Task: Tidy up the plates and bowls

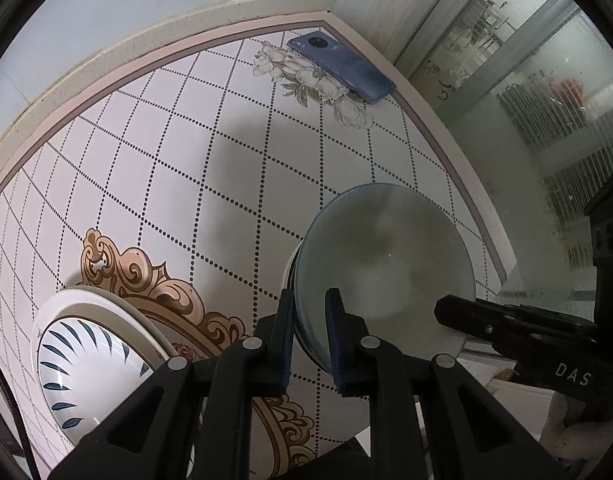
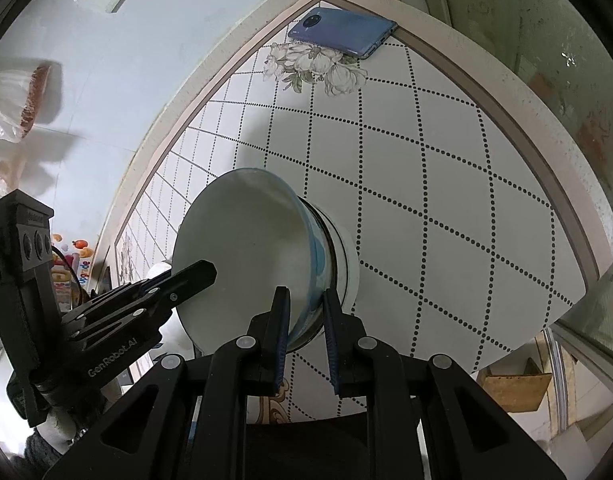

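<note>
Both tongs were found pinching the rim of the same bowl [image 1: 386, 264], on opposite sides: the left tongs [image 1: 311, 320] pressed together on the near rim in the left wrist view, the right tongs [image 2: 304, 320] likewise clamped on the rim nearest its own camera. The bowl was held tilted just above the desk [image 1: 178, 168], over or against a white dish [image 2: 346, 264] beneath it; whether the two were touching could not be settled from either view. The chief risk was a thin glazed rim slipping from narrow pads should the two hands descend unevenly, twisting the bowl. A hard set-down could chip it against the dish. The patterned plate [image 1: 86, 364] lay near the left tongs (within reach of a careless swing), and the phone [image 1: 342, 68] sat well apart at the desk's far corner.
</note>
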Demonstrator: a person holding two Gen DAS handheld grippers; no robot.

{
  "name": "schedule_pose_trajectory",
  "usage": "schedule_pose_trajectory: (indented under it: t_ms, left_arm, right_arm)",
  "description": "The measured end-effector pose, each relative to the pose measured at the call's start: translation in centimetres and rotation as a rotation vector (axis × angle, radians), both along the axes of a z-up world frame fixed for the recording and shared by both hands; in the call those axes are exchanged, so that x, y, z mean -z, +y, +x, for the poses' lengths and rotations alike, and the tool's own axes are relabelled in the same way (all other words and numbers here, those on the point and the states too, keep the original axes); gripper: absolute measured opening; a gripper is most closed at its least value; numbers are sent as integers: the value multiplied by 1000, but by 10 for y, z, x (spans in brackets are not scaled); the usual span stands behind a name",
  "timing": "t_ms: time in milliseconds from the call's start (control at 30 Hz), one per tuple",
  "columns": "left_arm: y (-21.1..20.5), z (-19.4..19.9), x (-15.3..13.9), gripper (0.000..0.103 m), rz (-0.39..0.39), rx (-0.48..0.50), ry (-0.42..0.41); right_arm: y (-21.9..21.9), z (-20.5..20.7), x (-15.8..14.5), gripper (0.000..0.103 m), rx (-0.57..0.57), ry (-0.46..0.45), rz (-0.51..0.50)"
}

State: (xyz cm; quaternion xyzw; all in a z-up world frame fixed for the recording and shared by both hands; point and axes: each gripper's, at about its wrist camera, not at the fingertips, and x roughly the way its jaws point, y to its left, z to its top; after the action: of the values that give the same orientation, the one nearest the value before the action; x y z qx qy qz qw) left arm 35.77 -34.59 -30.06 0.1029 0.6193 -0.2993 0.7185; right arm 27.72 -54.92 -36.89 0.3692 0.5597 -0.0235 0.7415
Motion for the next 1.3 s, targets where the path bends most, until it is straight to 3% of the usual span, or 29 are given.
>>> schedule_pose_trajectory:
  t_ms: [367,433,500,567,633,667,833,900,1067,1300]
  left_arm:
    - [4,-8,-5,14,61,12,17]
    - [6,-9,-11,14,72,21,11]
    - [10,-10,-18,16,69,24,7]
    - [14,-9,-27,18,55,20,10]
    - [19,-9,-38,25,44,10,-14]
    - [20,-9,-43,34,38,10,-23]
    - [28,-15,-72,43,14,14,-81]
    - [31,-17,-82,67,-2,18,-94]
    - [35,-29,-104,87,-42,41,-112]
    - [47,-43,-131,96,-88,39,-110]
  right_arm:
    - [2,-2,-5,24,-2,14,-8]
    - [2,-5,-14,35,13,8,-34]
    - [5,-9,-27,59,17,-9,-81]
    - [6,-13,-38,69,23,-18,-107]
    - [9,-19,-50,76,24,-23,-149]
    - [10,-22,-55,76,30,-25,-173]
    - [12,-35,-74,83,43,-13,-245]
    - [13,-40,-79,88,44,-9,-257]
    - [25,-50,-104,93,12,-6,-360]
    - [41,-60,-146,96,-26,-52,-436]
